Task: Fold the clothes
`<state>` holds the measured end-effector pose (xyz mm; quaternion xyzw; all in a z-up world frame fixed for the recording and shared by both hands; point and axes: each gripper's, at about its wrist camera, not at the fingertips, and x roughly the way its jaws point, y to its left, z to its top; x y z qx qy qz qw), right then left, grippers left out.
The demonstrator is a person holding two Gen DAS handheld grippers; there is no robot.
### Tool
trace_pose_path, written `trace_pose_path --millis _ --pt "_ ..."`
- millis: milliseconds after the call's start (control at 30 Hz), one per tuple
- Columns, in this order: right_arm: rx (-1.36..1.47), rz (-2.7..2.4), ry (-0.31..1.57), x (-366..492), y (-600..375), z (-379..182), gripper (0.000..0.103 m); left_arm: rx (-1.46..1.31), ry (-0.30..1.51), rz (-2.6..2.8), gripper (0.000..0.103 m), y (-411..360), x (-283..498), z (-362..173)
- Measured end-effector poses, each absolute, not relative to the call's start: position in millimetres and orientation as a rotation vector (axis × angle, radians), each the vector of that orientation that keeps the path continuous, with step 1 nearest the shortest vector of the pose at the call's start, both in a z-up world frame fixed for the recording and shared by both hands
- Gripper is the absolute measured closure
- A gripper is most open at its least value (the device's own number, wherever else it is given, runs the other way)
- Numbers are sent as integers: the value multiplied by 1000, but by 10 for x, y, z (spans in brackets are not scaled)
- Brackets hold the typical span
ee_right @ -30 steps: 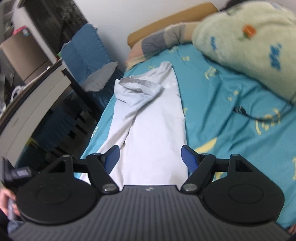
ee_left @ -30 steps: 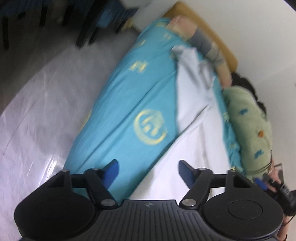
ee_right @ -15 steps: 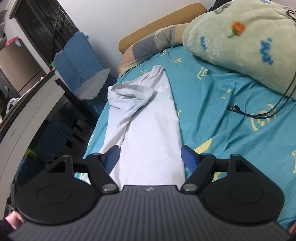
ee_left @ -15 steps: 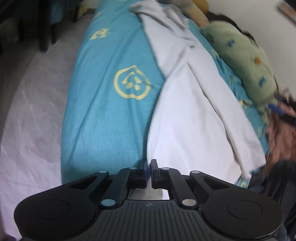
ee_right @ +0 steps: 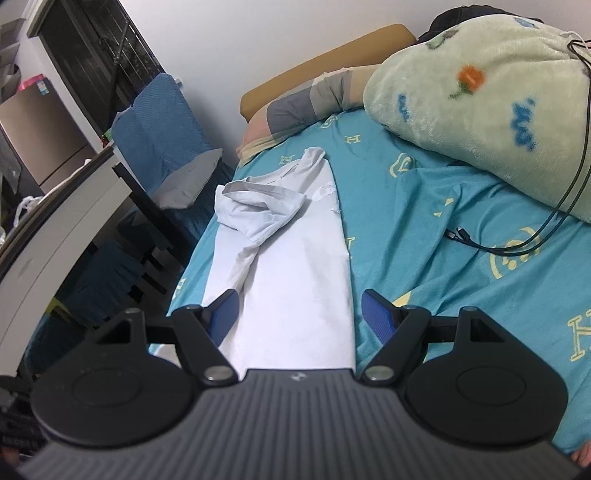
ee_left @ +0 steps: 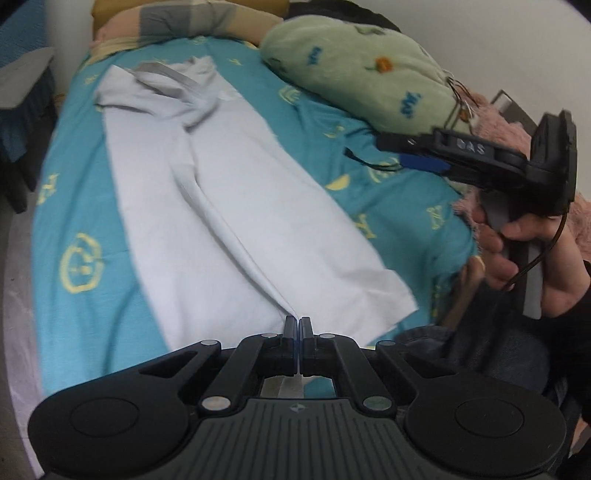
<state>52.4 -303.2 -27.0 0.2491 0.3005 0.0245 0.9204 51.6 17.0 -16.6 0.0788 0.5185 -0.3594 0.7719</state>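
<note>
Left wrist view: the left gripper has its two black fingers pressed together on the near hem of a long white cotton garment, pinching a ridge of cloth that runs from the fingertips up the middle of the fabric. The garment lies flat on a bed covered by a turquoise sheet with yellow printed symbols. Its long axis runs from the near edge of the bed to the far end, where the crumpled collar part with a grey band points toward a striped beige and grey pillow. To the far right of the garment sits a pale green fleece blanket with blue and orange motifs. At the right edge, a hand holds the right gripper above the sheet, well apart from the cloth.

In the right wrist view, the right gripper has its blue-padded fingers spread wide and holds nothing. The white garment lies between them in the picture, lengthwise away from the camera, collar end far. A black cable trails across the sheet on the right, beside the green blanket. A blue upholstered chair stands beyond the bed's left side.
</note>
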Motion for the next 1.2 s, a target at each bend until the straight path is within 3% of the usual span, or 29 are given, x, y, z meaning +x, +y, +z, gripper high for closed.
trace_pose_path --millis 267,333,400,567,700,867,1200 --pt "473 48 600 497 -3055 -264 28 98 1300 -687 98 -243 618 -1032" --pt "457 48 595 490 -3059 -260 28 57 1307 -677 85 -269 679 -1001" --pt "455 57 591 491 -3064 -255 28 25 1280 -647 49 -274 734 -908" --pt "456 82 580 557 -3098 -218 28 -21 1121 -535 32 -231 1015 -574" --pt "393 98 569 815 -3080 -145 28 -53 970 -459 25 -203 1251 -462" --pt "279 170 610 1543 -2880 -139 27 -48 865 -379 25 -101 1462 -589" --pt "-182 282 661 3569 -1842 -478 29 -179 825 -296 25 473 1968 -946"
